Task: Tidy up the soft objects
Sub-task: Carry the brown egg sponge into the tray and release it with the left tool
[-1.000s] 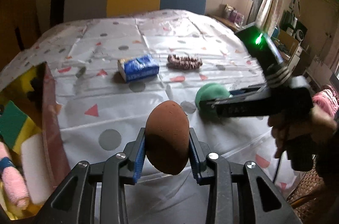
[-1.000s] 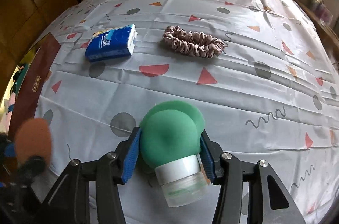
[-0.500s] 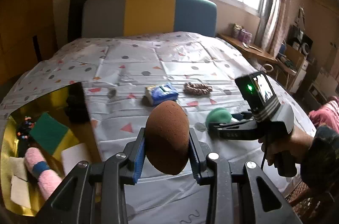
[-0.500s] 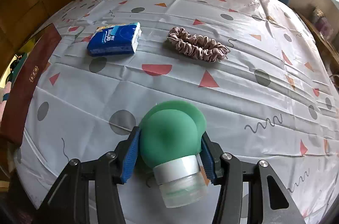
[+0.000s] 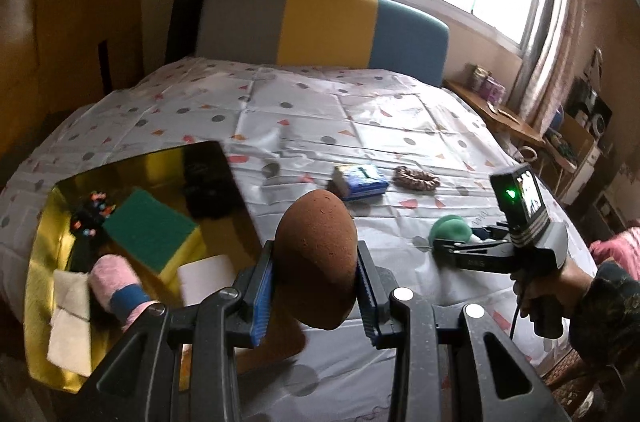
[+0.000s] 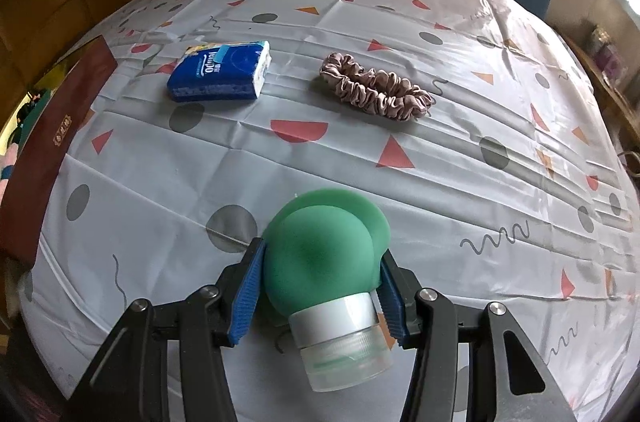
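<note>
left wrist: left gripper point(image 5: 316, 286) clamped on brown egg-shaped sponge point(image 5: 316, 258), long axis upright; gold box point(image 5: 44, 234) lies left of it and below, nearer this hand than the right gripper point(image 5: 452, 248).

right wrist: right gripper point(image 6: 320, 290) grasping green squeeze bottle point(image 6: 320, 254), cap toward camera, far right of the box. tissue pack point(image 6: 220, 70) print unreadable.

We see brown egg-shaped sponge point(image 5: 316, 258) upright, off cloth; green squeeze bottle point(image 6: 324, 262) cap toward us; blue tissue pack point(image 6: 220, 70) and pink scrunchie point(image 6: 376, 92) flat; box items possibly sponges.
</note>
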